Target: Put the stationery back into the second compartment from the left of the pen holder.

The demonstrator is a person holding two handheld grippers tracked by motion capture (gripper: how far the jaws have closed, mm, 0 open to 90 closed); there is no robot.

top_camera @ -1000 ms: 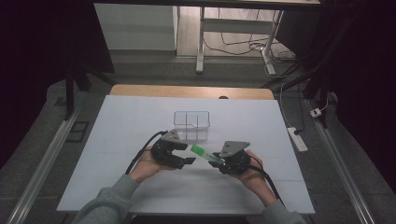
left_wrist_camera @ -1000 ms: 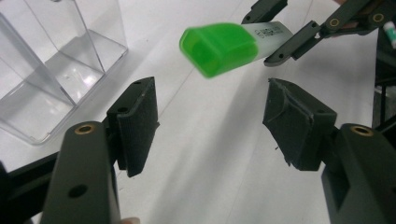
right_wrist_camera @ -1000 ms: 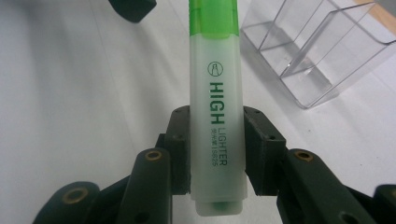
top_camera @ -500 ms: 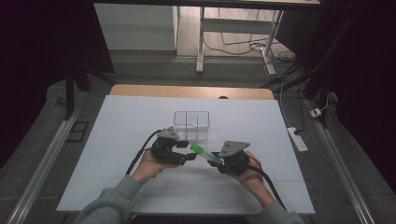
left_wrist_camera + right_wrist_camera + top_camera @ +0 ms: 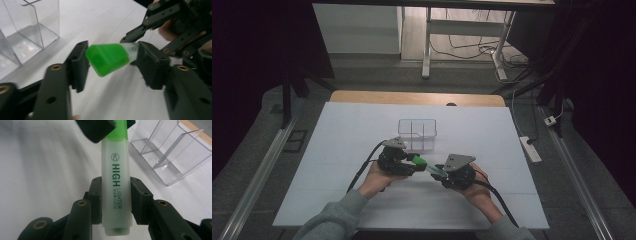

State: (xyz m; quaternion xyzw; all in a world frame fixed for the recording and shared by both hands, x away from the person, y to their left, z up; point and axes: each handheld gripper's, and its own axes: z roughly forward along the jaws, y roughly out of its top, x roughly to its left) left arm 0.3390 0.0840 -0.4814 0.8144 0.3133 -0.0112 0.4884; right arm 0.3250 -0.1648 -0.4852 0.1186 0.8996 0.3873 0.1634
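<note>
So I've got the translucent white highlighter with the green cap [image 5: 116, 187] clamped by its barrel in the right gripper [image 5: 116, 202], held above the white tabletop [image 5: 337, 150] a bit in from its near edge, just in front of the clear plastic two-compartment organiser box [image 5: 417, 133]. The left gripper [image 5: 112, 62] has just been closing around the green cap [image 5: 107, 58]; one pad looks like it's on the cap, the other I honestly can't tell if it's touching. My take: let the left jaws seat square on the cap's flat sides before pulling, then pull straight along the pen's axis, no twisting. Keep the right grip firm so the barrel doesn't slip.
</note>
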